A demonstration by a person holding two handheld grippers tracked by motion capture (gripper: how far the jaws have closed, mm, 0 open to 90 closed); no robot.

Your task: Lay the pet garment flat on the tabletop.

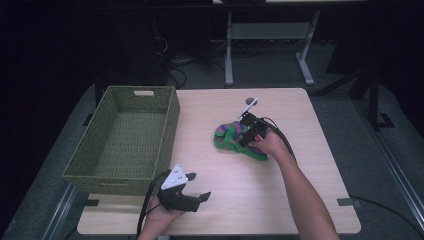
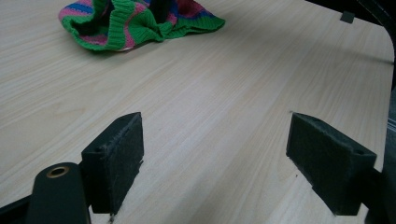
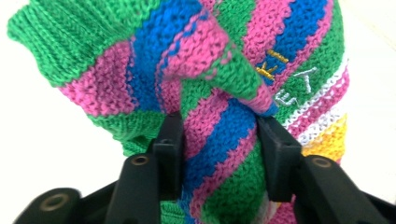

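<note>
A knitted garment (image 1: 227, 137) striped in green, pink and blue lies bunched on the wooden table (image 1: 240, 195), right of centre. My right gripper (image 1: 245, 134) reaches into it from the near right. In the right gripper view its jaws (image 3: 217, 140) press on both sides of a raised fold of the knit (image 3: 210, 70), which has yellow and white stripes and stitched letters. My left gripper (image 1: 198, 186) rests at the table's front edge with its jaws wide apart. In the left gripper view nothing lies between the pads (image 2: 116, 154), and the garment (image 2: 135, 23) is far ahead.
A green woven basket (image 1: 167, 135) stands at the table's left side, and nothing shows inside it. Bare tabletop (image 2: 224, 93) stretches between my left gripper and the garment. Beyond the table, a desk frame (image 1: 229, 50) stands on the dark floor.
</note>
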